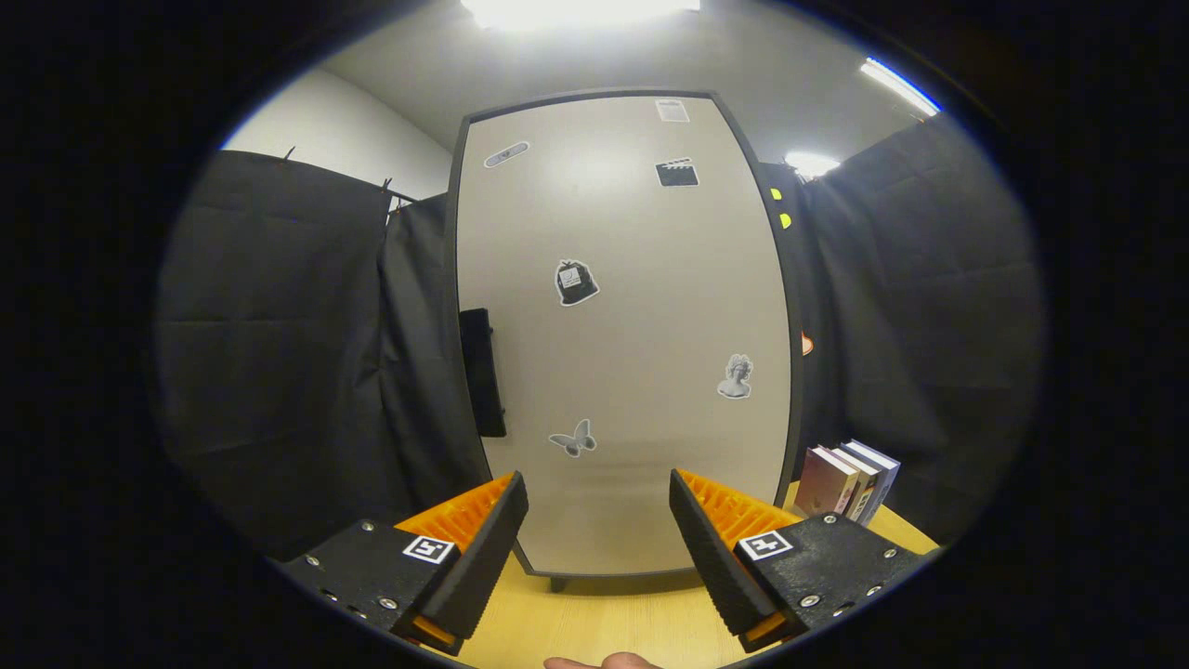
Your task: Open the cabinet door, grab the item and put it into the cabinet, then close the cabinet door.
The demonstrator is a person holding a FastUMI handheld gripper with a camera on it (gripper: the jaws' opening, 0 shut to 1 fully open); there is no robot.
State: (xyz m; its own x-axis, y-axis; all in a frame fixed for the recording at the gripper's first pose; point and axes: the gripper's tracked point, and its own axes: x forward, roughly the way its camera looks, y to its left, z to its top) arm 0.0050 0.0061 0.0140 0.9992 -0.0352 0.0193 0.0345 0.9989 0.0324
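Seen dead ahead, beyond the orange-and-black two-finger gripper [599, 506]: tall pale-grey cabinet door [622, 344] with dark frame, shut, filling the centre of the frame. Jaws spread wide, gripping nothing, lower part of the door showing in the gap between them. Black bar handle [482, 372] set on the door's left edge, centre-left of frame, up and left of the left finger. Small stickers scattered over the door, among them a butterfly [573, 438], a bust [735, 376] and a clapperboard [677, 172]; any writing too small to read. Row of upright books [847, 481] on the light wooden desk [604, 623], lower right, just beside the cabinet, beyond the right finger. Cabinet contents hidden behind the door.
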